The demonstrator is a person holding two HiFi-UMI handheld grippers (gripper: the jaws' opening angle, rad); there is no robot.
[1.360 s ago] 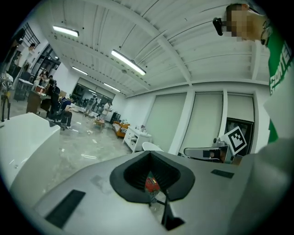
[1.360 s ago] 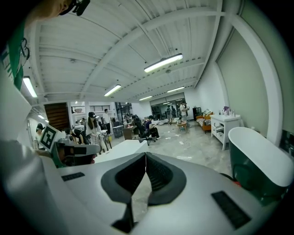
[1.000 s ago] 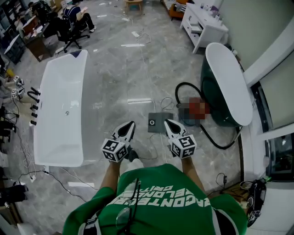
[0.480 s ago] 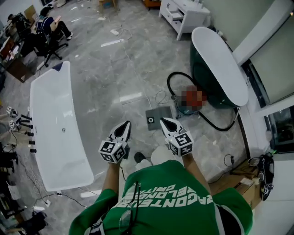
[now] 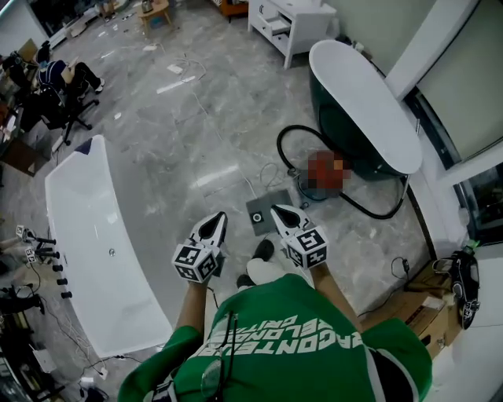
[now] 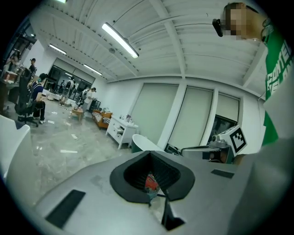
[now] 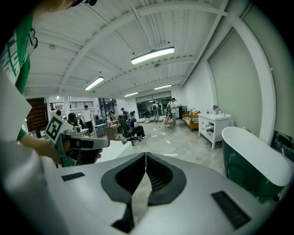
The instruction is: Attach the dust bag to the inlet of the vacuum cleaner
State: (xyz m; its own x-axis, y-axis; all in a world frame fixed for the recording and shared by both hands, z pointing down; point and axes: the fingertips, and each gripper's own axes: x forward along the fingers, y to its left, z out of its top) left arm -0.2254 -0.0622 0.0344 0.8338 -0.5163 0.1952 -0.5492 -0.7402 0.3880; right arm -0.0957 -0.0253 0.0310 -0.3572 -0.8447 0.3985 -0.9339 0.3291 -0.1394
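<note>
Left gripper (image 6: 149, 153): jaws together at the tips, nothing clamped. A small red patch shows through the opening behind the tips, can't tell what it is. Right gripper (image 7: 146, 154): jaws also together, only a thin seam between them, nothing held; bare floor shows through the gap behind the tips. In the head view both sit at lower centre, left gripper (image 5: 222, 217) and right gripper (image 5: 277, 210), tips pointing up-frame, each held in a hand of the person in the green shirt (image 5: 283, 338). Dust bag (image 5: 265, 210): a flat grey square with a round hole, lying on the grey marble floor (image 5: 189, 141) between the two sets of tips and just ahead of them, touched by neither. Vacuum cleaner (image 5: 324, 170): a red body, blurred, right of centre and up-frame of the bag, apart from it. Its black hose (image 5: 284, 143) loops left of the body and also trails off to the lower right. It sits right against the dark green bathtub with a white rim (image 5: 357, 94) at upper right. A white bathtub (image 5: 94, 243) runs down the left side. A white cabinet (image 5: 291, 20) is at top centre, and a seated person (image 5: 67, 77) is at upper left.
</note>
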